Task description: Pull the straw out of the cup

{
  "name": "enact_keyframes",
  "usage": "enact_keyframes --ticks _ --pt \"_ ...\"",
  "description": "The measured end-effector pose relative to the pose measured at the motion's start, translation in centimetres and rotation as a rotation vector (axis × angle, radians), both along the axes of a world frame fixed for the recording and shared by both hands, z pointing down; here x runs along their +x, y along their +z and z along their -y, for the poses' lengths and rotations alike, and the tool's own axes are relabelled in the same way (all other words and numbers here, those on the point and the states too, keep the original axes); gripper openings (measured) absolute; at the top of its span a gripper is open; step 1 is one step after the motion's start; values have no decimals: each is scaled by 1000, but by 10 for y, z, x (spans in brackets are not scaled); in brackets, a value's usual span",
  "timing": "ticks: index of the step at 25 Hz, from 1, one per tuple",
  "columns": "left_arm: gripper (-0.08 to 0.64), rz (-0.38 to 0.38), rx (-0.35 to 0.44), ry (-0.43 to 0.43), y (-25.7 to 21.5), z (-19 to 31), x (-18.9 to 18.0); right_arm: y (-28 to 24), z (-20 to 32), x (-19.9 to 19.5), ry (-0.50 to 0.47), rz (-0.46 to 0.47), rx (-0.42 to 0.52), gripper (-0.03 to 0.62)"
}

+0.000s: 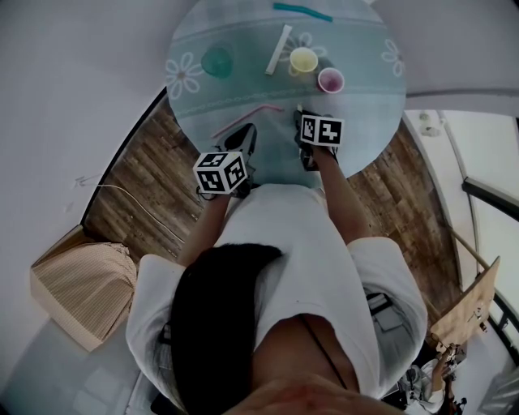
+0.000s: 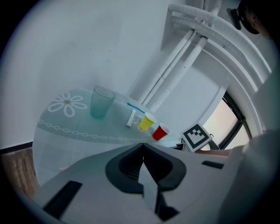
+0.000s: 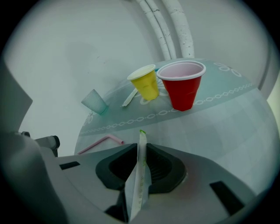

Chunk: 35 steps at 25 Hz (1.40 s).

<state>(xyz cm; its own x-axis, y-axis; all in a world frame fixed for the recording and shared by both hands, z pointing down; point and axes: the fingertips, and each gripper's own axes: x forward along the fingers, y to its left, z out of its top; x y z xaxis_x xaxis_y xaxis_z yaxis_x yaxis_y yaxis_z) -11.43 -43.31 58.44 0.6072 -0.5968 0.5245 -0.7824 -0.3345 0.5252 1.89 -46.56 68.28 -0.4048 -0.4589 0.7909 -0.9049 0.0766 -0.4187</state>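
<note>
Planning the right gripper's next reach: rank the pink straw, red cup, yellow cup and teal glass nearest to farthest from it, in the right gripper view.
1. pink straw, flat on the table, left.
2. red cup, ahead, right.
3. yellow cup, behind, left of red.
4. teal glass, far left.

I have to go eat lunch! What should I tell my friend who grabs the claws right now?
Left claw: shut, empty.
Right claw: shut on a thin white paper-wrapped straw with a green tip.
Things: the red plastic cup and yellow plastic cup stand side by side on the round patterned table. The pale green see-through tumbler stands apart from them. A pink bendy straw lies flat near the claws. A white flat stick and a teal straw lie further off.
Done: no cup shows a straw inside.
Left: probably just set the held straw down.
</note>
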Motion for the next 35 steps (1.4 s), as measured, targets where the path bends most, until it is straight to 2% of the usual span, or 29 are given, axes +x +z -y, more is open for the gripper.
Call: enact_keyframes --ticks 2,5,9,21,28,35 --pt "9 -1 0 -2 0 -1 0 0 -1 -2 -5 11 4 67" --pt "9 -1 4 -1 -1 -3 1 -3 -1 -6 -14 38 12 144" --pt "9 -9 14 2 -3 -6 5 -9 -3 -3 -11 38 49 164" --pt "9 -20 54 25 -14 -18 23 -51 -20 11 -3 111 188 183" --pt "9 -38 72 29 -23 -34 38 -71 -46 25 -9 96 257 183" --pt "9 -43 101 28 -33 -60 58 -100 -76 33 -4 86 365 173"
